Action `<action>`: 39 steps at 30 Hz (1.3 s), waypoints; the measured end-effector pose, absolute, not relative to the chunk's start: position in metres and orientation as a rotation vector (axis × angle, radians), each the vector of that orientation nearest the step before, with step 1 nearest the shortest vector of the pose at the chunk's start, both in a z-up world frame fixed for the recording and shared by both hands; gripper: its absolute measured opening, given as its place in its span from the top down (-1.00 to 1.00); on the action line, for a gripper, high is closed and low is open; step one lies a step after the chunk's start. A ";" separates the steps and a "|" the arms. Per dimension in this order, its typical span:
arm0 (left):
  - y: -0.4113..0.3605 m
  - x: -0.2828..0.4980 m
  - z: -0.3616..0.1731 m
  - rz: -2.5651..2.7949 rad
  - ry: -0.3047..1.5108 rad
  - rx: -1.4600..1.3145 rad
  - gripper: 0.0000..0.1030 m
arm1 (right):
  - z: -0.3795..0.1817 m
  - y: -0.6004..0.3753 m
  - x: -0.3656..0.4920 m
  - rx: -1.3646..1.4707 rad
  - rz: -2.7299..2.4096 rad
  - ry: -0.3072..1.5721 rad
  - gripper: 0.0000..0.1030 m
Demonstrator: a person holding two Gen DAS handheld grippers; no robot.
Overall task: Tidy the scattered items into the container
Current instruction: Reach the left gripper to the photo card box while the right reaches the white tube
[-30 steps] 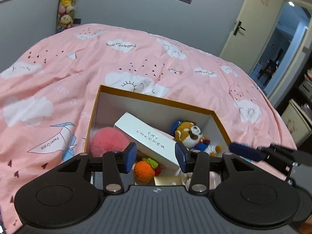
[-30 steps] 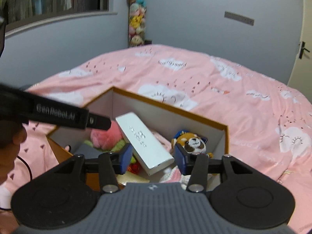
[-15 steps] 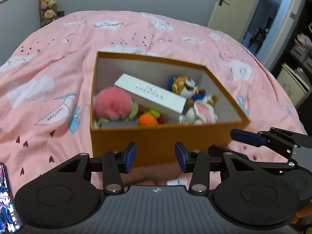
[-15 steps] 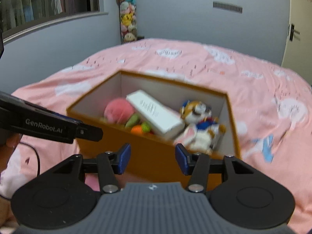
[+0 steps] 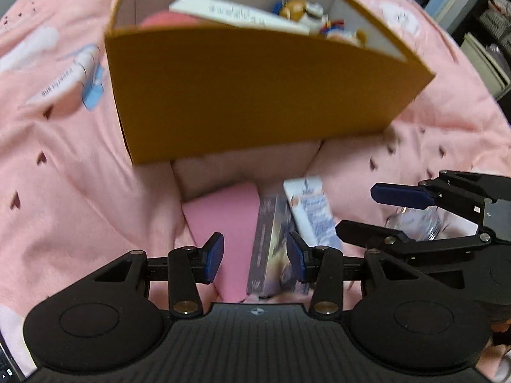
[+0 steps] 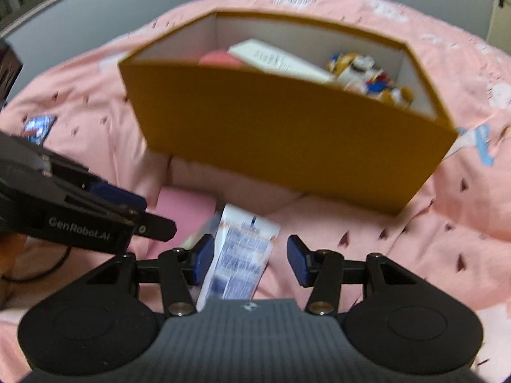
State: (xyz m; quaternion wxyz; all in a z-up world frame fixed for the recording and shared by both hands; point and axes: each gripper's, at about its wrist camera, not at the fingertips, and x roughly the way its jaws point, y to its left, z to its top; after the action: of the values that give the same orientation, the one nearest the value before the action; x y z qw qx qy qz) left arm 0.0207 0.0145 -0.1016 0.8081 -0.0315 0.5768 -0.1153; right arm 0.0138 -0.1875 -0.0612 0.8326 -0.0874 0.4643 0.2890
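Pink cloud-print bedspread (image 6: 415,223) under everything, so stuff sinks into the folds a bit. Nearest: the left gripper (image 5: 254,257) hangs over a pink pad (image 5: 223,223) and a dark booklet (image 5: 270,245), fingers about half open with nothing pinched. The right gripper (image 6: 246,260) is the same, half open and empty, straddling a white-and-blue packet (image 6: 239,255) lying flat; the packet sits toward the left finger. Its long axis runs roughly away from the camera toward the box, so the fingers would probably close across its narrow width. Something clear and glassy (image 5: 412,223) sits under the right gripper; too blurry to name. Further back, the orange box (image 6: 287,140) stands open-topped, already holding a white carton (image 6: 278,60), a pink pompom (image 6: 217,59) and a plush (image 6: 367,76).
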 end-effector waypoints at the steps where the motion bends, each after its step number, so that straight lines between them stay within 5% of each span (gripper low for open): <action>1: 0.015 0.020 -0.105 -0.247 1.244 -0.069 0.02 | -0.066 -0.186 0.014 -0.187 0.624 1.005 -0.04; 11: 0.016 0.020 -0.128 -0.279 1.319 -0.125 0.00 | -0.095 -0.168 0.014 -0.228 0.691 1.130 -0.04; 18: 0.015 0.021 -0.130 -0.292 1.336 -0.138 -0.03 | -0.107 -0.162 0.017 -0.269 0.697 1.148 -0.25; 21: 0.015 0.022 -0.131 -0.293 1.337 -0.146 -0.03 | -0.108 -0.164 0.019 -0.257 0.683 1.152 -0.07; 32: 0.012 0.023 -0.134 -0.324 1.347 -0.143 -0.11 | -0.089 -0.198 0.021 -0.204 0.562 1.100 -0.01; 39: 0.004 0.024 -0.138 -0.355 1.357 -0.133 -0.13 | -0.092 -0.223 0.028 -0.124 0.503 1.147 0.22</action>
State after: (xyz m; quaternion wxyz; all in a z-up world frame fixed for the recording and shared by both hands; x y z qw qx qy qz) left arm 0.0243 0.0043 -0.1375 0.7621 -0.0613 0.6236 -0.1631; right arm 0.0284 -0.2233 -0.0921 0.8086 -0.0578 0.5362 0.2350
